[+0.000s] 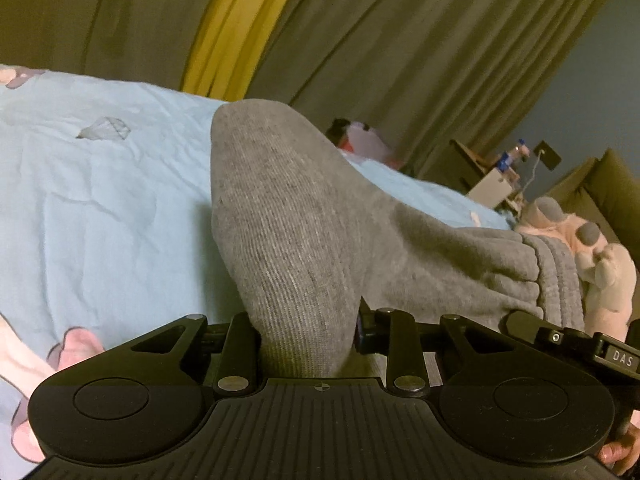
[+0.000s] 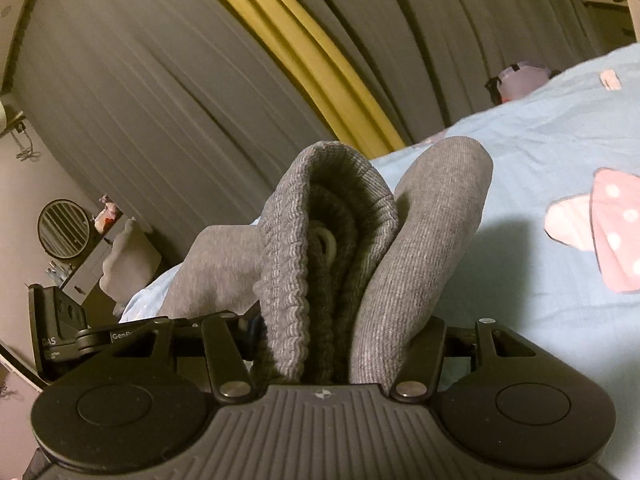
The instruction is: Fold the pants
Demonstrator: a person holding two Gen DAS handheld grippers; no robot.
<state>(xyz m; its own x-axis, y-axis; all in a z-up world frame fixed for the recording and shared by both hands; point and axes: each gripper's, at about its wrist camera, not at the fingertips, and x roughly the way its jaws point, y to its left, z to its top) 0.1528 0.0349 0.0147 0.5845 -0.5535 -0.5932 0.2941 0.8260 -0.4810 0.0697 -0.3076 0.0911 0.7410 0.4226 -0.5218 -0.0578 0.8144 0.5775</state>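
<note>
In the left wrist view, the left hand-held gripper (image 1: 308, 340) fills the bottom of the frame, its jaws closed on a fold of the grey pants (image 1: 288, 216). The ribbed fabric rises from between the jaws to a rounded peak at centre frame, then trails toward the right edge, where the gathered waistband (image 1: 556, 276) bunches up. Under and behind the cloth spreads a light blue bedsheet (image 1: 100, 184) printed with pink shapes, taking up the left half of the frame. At the far right lies a pink and grey plush toy (image 1: 576, 232); above it, a small stand with blurred items, too small to identify. Olive curtains (image 1: 400, 40) with a yellow strip (image 1: 240, 28) cover the upper frame.

In the right wrist view, the right hand-held gripper (image 2: 324, 356) sits at the bottom centre, clamped on the pants (image 2: 420, 248) at the waistband (image 2: 288, 264), whose ribbed layers stand upright in the jaws beside a smoother fold on the right. A pale drawstring eyelet (image 2: 326, 242) shows in the crease. The bedsheet (image 2: 520, 152) runs across the right half, with a pink polka-dot print (image 2: 608, 232) at the right edge. At left centre, a round mirror (image 2: 63, 229) stands on a cabinet. The curtains (image 2: 160, 100) and yellow strip (image 2: 320, 68) fill the upper frame.
</note>
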